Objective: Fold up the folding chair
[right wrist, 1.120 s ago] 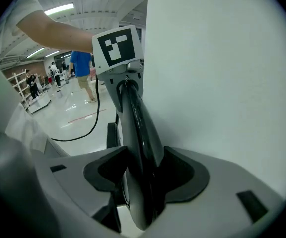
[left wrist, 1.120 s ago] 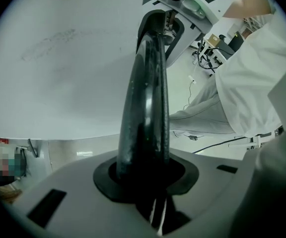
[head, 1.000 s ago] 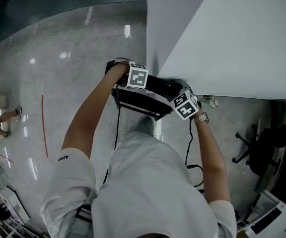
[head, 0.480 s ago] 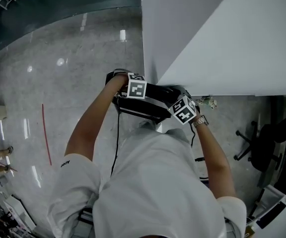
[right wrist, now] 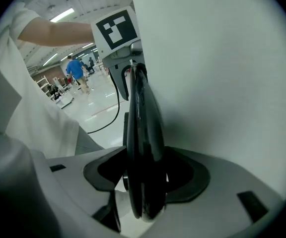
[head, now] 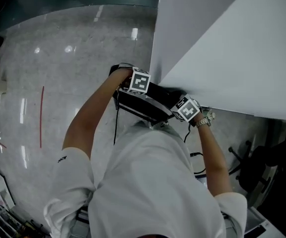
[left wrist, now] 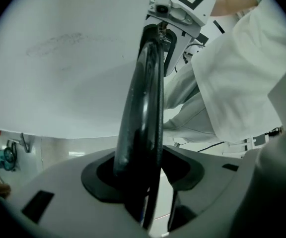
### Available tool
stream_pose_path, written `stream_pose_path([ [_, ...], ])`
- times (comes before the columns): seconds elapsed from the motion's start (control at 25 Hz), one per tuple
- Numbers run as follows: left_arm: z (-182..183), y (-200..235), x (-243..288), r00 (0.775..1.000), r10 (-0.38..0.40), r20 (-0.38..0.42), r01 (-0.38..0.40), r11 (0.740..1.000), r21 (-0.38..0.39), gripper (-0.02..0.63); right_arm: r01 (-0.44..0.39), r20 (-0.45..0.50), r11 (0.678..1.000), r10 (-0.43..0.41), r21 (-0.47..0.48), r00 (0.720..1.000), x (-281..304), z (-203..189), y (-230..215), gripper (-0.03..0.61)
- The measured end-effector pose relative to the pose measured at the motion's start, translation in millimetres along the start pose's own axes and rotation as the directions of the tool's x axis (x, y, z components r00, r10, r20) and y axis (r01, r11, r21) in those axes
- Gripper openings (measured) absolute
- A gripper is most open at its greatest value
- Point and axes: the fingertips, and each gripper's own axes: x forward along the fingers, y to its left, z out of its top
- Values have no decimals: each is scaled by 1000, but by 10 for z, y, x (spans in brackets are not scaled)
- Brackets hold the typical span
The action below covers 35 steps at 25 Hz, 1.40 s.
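Note:
The black folding chair (head: 150, 97) is folded flat and stands on edge beside the corner of a big white panel (head: 232, 48). My left gripper (head: 131, 89) is at its left end and my right gripper (head: 178, 104) at its right end, both pointing steeply down. In the left gripper view the chair's rim (left wrist: 143, 108) runs between the jaws of the left gripper (left wrist: 150, 182). These jaws have just been opening, and a gap shows beside the rim. In the right gripper view the right gripper (right wrist: 144, 182) is shut on the chair's edge (right wrist: 140, 118).
The white panel (left wrist: 58, 58) rises close behind the chair. A black cable (head: 116, 128) hangs from the left gripper to the grey floor. A red line (head: 41, 115) is on the floor at the left, and a dark office chair (head: 254, 162) stands at the right. People walk far off (right wrist: 76, 68).
The head view has swung a little. Both hands and the folded chair stay by the panel's corner. The right gripper's marker cube has tipped slightly.

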Motion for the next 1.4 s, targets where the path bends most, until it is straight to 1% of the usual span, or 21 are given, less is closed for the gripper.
stream_pose_path([
  [0.08, 54, 36, -96, 999, 2, 44, 1, 999, -51, 230, 6, 27, 1000, -6, -11, 1000, -117, -21, -60, 210],
  [0.2, 146, 87, -271, 994, 39, 101, -28, 994, -103, 241, -29, 63, 1000, 28, 9, 998, -301, -103, -45, 210],
  [0.24, 161, 95, -345, 994, 51, 101, -40, 993, -109, 246, -34, 76, 999, 33, 12, 997, -364, -124, -43, 210],
  [0.4, 145, 131, -460, 994, 97, 48, -91, 990, -111, 265, -19, 147, 999, 14, 38, 989, -555, -179, -134, 210],
  [0.52, 140, 127, -466, 987, 160, 30, -155, 979, -129, 265, -19, 178, 999, 10, 48, 984, -630, -257, -187, 210],
  [0.64, 164, 131, -530, 966, 259, 12, -255, 957, -135, 265, -16, 197, 999, 9, 29, 980, -712, -338, -235, 210],
  [0.72, 220, 125, -604, 946, 322, 29, -314, 935, -163, 264, -31, 219, 999, 23, 32, 975, -755, -372, -256, 210],
  [0.8, 313, 107, -706, 922, 379, 79, -353, 907, -229, 264, -57, 243, 997, 45, 42, 969, -780, -401, -264, 210],
  [0.84, 365, 91, -763, 905, 411, 108, -372, 889, -268, 264, -70, 253, 996, 56, 47, 966, -786, -418, -260, 210],
  [0.88, 413, 74, -820, 882, 451, 137, -395, 865, -310, 264, -82, 260, 995, 67, 50, 963, -787, -431, -252, 210],
  [0.96, 487, 24, -914, 820, 541, 187, -438, 804, -403, 249, -108, 278, 993, 90, 50, 956, -783, -427, -229, 210],
  [1.0, 508, -16, -944, 787, 583, 200, -454, 768, -451, 217, -122, 290, 991, 103, 48, 952, -780, -409, -215, 210],
  [1.04, 513, -64, -966, 754, 627, 197, -474, 726, -499, 181, -138, 302, 989, 119, 44, 946, -780, -387, -200, 210],
  [1.08, 507, -113, -987, 716, 675, 177, -502, 674, -542, 140, -154, 314, 987, 135, 38, 940, -783, -367, -183, 210],
  [1.12, 503, -167, -1014, 674, 725, 142, -536, 612, -581, 94, -168, 324, 985, 149, 32, 934, -792, -355, -165, 210],
  [1.16, 513, -227, -1053, 624, 775, 99, -571, 539, -619, 56, -179, 335, 983, 159, 29, 929, -808, -354, -147, 210],
  [1.24, 578, -379, -1156, 515, 857, 19, -599, 376, -707, 15, -194, 355, 981, 172, 27, 919, -846, -366, -116, 210],
  [1.28, 613, -473, -1198, 468, 883, -15, -582, 295, -758, 11, -201, 363, 979, 179, 24, 914, -859, -366, -97, 209],
  [1.32, 634, -581, -1226, 430, 902, -50, -549, 217, -808, 11, -209, 371, 978, 187, 19, 910, -865, -357, -68, 209],
  [1.36, 633, -701, -1240, 399, 913, -88, -507, 140, -850, 11, -216, 380, 976, 196, 11, 904, -865, -340, -24, 209],
  [1.4, 613, -828, -1243, 375, 918, -129, -464, 65, -884, 11, -224, 389, 975, 205, 1, 898, -861, -315, 31, 208],
])
